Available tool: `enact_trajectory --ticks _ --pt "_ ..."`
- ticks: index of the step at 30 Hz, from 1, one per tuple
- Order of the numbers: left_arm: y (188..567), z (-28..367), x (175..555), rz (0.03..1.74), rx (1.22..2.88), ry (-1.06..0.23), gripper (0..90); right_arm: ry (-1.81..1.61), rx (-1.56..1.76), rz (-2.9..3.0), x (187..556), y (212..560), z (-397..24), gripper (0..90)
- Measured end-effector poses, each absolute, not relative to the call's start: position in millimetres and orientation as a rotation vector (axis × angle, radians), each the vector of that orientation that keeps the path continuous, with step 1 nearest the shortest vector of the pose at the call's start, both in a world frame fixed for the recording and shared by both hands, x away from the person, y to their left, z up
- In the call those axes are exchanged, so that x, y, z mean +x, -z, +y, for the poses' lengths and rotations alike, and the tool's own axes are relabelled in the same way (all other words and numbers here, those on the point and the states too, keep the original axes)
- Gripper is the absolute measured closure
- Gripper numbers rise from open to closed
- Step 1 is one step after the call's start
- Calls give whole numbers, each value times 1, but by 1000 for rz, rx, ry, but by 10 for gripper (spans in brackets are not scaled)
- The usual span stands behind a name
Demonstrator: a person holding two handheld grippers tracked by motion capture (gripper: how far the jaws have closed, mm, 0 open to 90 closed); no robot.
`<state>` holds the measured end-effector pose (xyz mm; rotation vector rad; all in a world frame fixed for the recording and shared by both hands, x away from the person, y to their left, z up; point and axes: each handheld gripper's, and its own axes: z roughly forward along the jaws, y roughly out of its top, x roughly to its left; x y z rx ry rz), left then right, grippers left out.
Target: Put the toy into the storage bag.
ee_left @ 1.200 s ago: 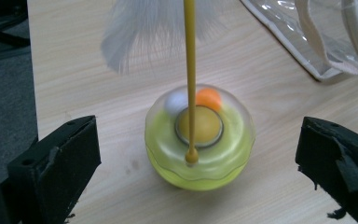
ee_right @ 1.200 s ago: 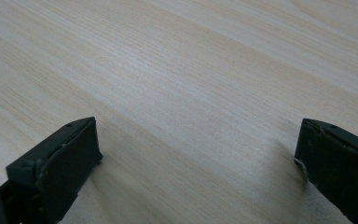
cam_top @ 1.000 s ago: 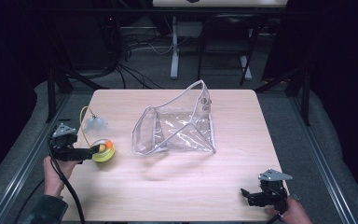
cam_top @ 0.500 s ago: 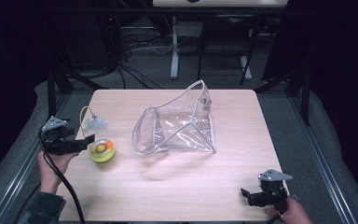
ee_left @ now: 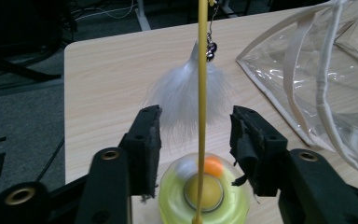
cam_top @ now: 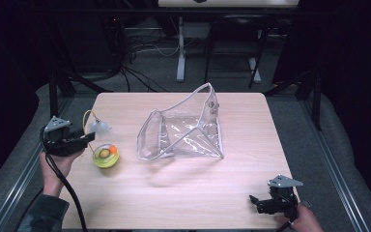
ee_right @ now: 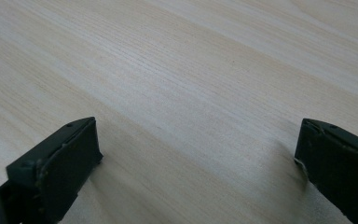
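Two grippers are in my hands over the wooden desk [cam_top: 183, 193]. My left gripper [cam_top: 82, 141] hovers at the desk's left edge, fingers [ee_left: 142, 135] apart and clamped on nothing, with the yellow toy [cam_top: 106, 155] just beside them; its thin yellow wand [ee_left: 202, 93] rises between them, a white feather tuft [ee_left: 179, 95] behind. My right gripper [cam_top: 257, 202] sits at the near right corner, fingers [ee_right: 58, 161] spread wide over bare wood. Mid-desk stands the clear pouch [cam_top: 186, 130].
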<state>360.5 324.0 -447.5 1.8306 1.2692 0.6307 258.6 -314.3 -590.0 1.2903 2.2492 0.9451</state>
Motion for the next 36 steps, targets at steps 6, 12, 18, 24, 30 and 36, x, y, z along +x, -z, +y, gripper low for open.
enact_trajectory --ticks 6,12,18,24,30,36 --pt "444 323 360 1253 1832 -639 659 -945 1290 2249 259 590 -314 0" --pt "442 323 359 1241 1841 -647 752 -945 1290 2249 259 590 -314 0" --pt "440 323 357 1227 1844 -651 836 -945 1291 2249 259 590 -314 0" --pt "439 323 355 1211 1847 -650 873 -945 1290 2249 259 590 -314 0" --pt "437 318 355 1187 1856 -653 875 -945 1291 2249 259 590 -314 0" --pt "433 312 356 1164 1882 -645 877 -944 1290 2250 259 590 -314 0"
